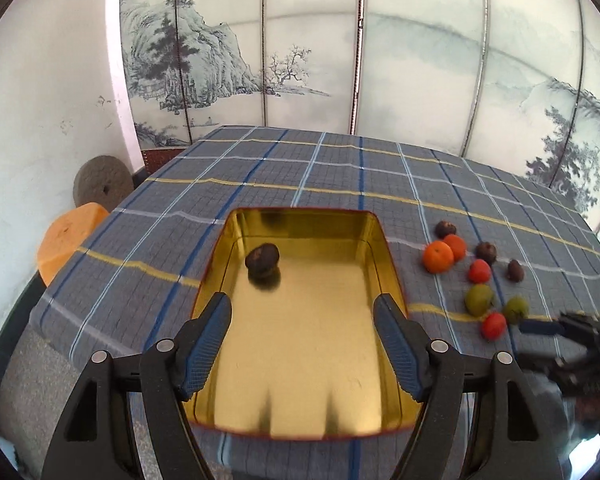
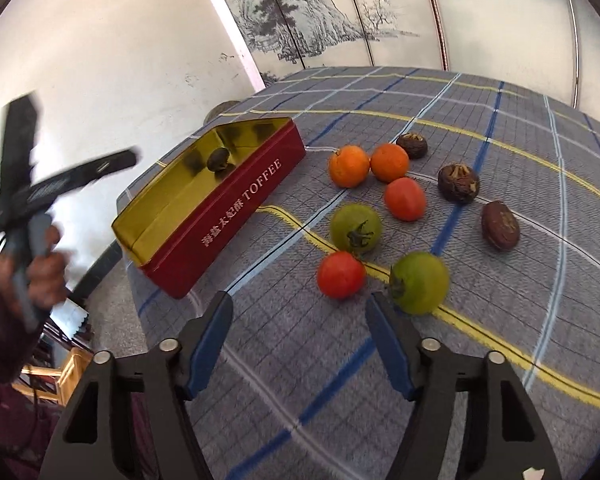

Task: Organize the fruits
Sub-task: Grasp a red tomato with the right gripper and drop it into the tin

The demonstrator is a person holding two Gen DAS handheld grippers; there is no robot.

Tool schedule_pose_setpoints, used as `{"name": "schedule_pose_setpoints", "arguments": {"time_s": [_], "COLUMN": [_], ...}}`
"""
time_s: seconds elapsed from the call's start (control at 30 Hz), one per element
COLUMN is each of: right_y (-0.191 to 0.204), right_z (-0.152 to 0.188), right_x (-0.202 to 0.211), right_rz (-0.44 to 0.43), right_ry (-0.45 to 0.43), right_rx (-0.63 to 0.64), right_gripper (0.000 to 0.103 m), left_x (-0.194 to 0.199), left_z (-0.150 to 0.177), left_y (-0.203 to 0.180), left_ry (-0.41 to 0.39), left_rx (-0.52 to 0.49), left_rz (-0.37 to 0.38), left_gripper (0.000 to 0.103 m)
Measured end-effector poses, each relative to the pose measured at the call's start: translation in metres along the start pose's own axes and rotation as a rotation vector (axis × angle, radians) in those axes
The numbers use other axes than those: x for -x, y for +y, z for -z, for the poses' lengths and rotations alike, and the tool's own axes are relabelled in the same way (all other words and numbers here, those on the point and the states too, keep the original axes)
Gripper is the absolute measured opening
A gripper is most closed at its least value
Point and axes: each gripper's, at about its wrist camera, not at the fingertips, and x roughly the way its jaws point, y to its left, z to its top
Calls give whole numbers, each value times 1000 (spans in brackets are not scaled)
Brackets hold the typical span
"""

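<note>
A red toffee tin (image 1: 392, 264) with a gold inside lies open on the checked cloth; it also shows in the right wrist view (image 2: 236, 196). One dark brown fruit (image 1: 262, 260) lies in it (image 2: 219, 159). My left gripper (image 1: 302, 308) is open and empty above the tin's near half. To the tin's right lie two oranges (image 2: 349, 166), two red tomatoes (image 2: 341, 275), two green tomatoes (image 2: 419, 282) and three brown fruits (image 2: 458, 183). My right gripper (image 2: 299, 304) is open and empty, just short of the nearest red and green tomatoes.
The table (image 1: 260, 168) with the checked cloth ends near a white wall and a painted folding screen (image 1: 300, 60). An orange stool (image 1: 68, 240) and a grey round stone (image 1: 102, 186) stand left of the table. A hand holds the left gripper (image 2: 32, 200) at the left of the right wrist view.
</note>
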Motion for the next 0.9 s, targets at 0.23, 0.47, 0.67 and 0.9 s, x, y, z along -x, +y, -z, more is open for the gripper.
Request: {"name": "schedule_pose_setpoints", "arguments": {"time_s": [0.23,0.47,0.67,0.9], "right_y": [-1,-1,1,29], "right_z": [-11,-21,-15,-26], "right_x": [-20,-34,-28,-9], "right_rz": [70,123,142,89], "right_ry": [47,85,81,30], "right_rx": [36,74,83,128], "right_gripper": [54,30,28,28], "left_x": [35,31,31,38], "left_z": [37,56,61,64], "left_y": [-12,-11,-9,-10], "left_ry": [-4,84,103,87], "left_rx": [-69,-28,4,-18], "left_rz": [-22,4,11,4], "left_gripper": [74,74,74,74]}}
